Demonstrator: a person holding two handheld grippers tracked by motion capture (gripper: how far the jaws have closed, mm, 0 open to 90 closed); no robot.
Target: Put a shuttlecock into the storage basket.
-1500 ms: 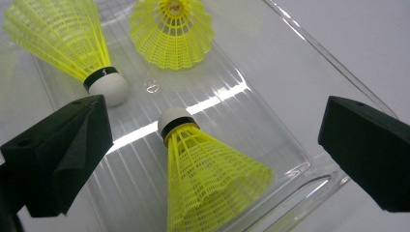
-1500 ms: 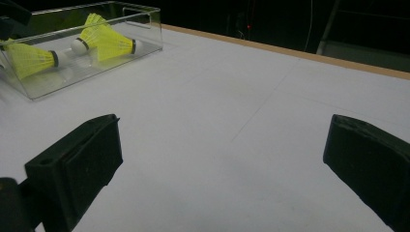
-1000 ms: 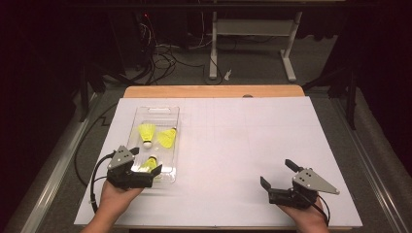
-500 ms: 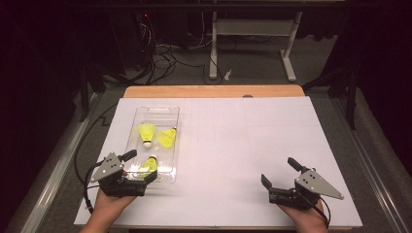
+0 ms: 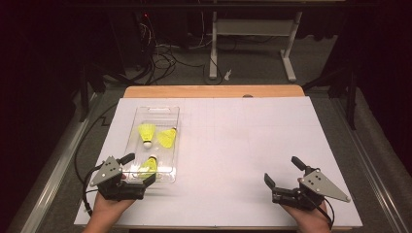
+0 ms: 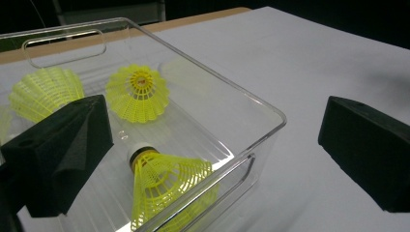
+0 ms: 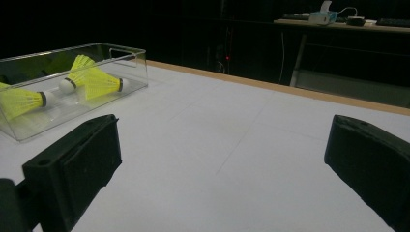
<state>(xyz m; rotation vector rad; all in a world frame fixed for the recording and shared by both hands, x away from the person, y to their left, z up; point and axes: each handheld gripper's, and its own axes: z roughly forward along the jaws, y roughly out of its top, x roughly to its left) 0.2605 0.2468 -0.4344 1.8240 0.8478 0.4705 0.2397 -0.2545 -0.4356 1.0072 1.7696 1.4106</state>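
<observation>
1. Clear tray is lying near the bench's left edge, holding three yellow shuttlecocks: two mid-tray, the nearest shuttlecock by the tray's near wall.
2. That near wall is standing between the left hand-held gripper and the nearest shuttlecock.
3. Left hand-held gripper is hovering at the tray's near end, released, jaws straddling its near right corner.
4. Right hand-held gripper is resting near the bench's near right corner, released, well apart from the tray.

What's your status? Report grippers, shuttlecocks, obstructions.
Left gripper open at the clear tray's near corner; right gripper open, empty, over bare table. Three yellow shuttlecocks in tray, nearest one between left jaws. Tray wall in the way.
</observation>
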